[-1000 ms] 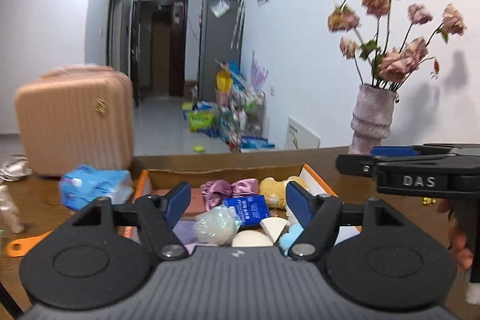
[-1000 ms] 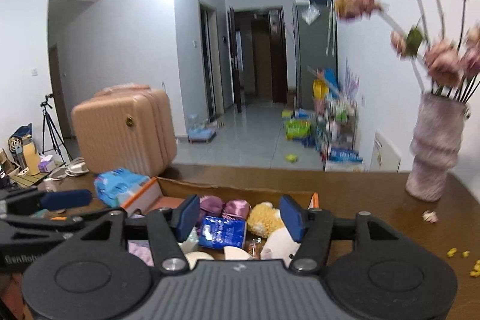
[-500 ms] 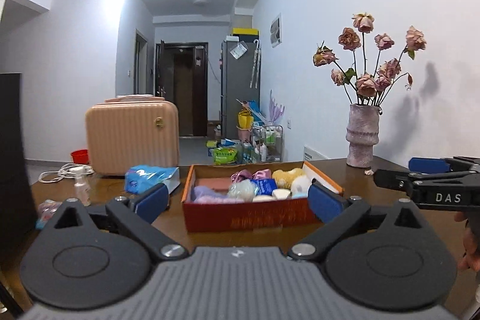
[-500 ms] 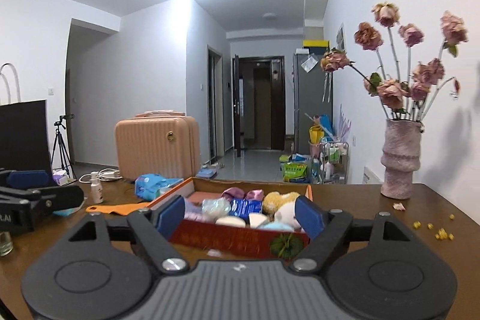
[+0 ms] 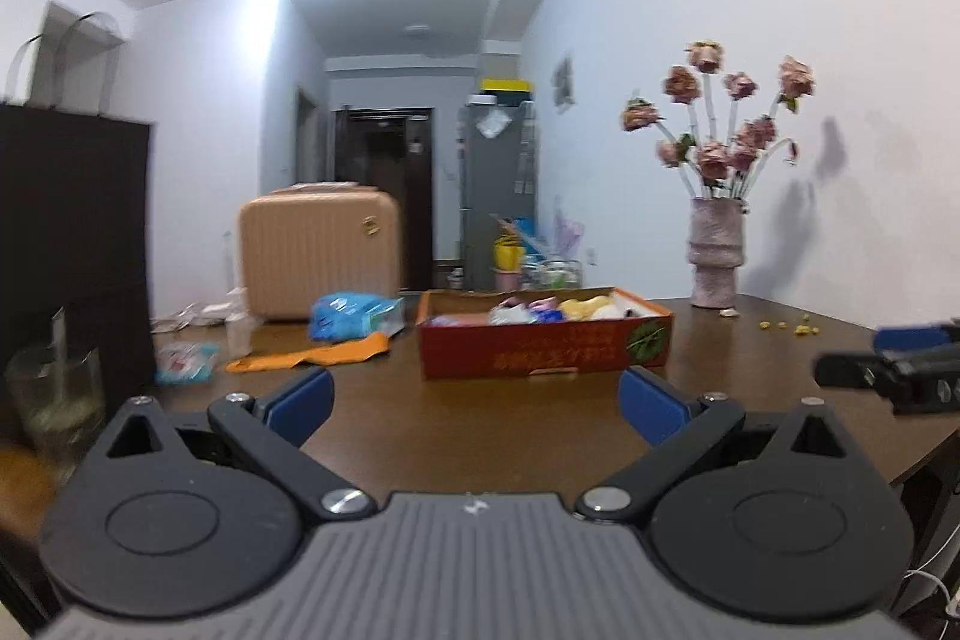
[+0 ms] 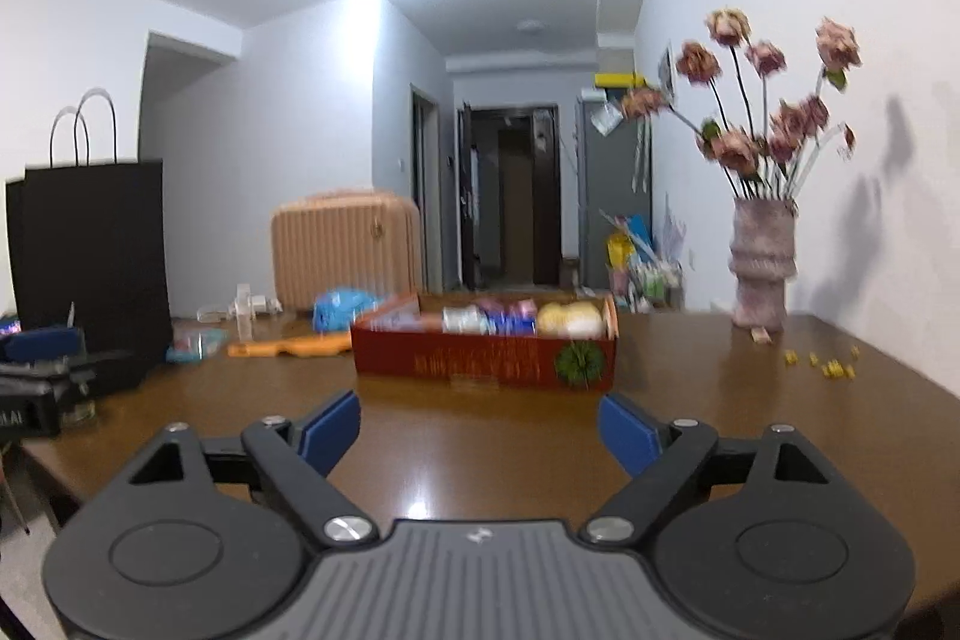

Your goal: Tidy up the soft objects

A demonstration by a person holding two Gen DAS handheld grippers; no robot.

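A red cardboard box [image 5: 543,349] [image 6: 480,361] stands mid-table, holding soft things: a yellow plush [image 6: 570,319], a blue packet [image 6: 510,323] and pink fabric [image 5: 540,304]. A blue tissue pack [image 5: 354,316] and an orange strip [image 5: 312,355] lie on the table left of the box. My left gripper [image 5: 474,400] is wide open and empty, well short of the box. The jaws of my right gripper [image 6: 479,430] are opening with nothing between them, also short of the box. Each gripper shows at the other view's edge: the right [image 5: 900,370], the left [image 6: 42,382].
A black paper bag [image 6: 90,268] and a glass jar [image 5: 54,400] stand at the left. At the back left are a pink suitcase [image 5: 318,256] and a small bottle [image 5: 239,325]. A flower vase [image 6: 762,268] and yellow crumbs [image 6: 831,367] sit at the right.
Both grippers have drawn back from right over the box to the near side of the table. Their jaws have spread wider. The box now looks far smaller.
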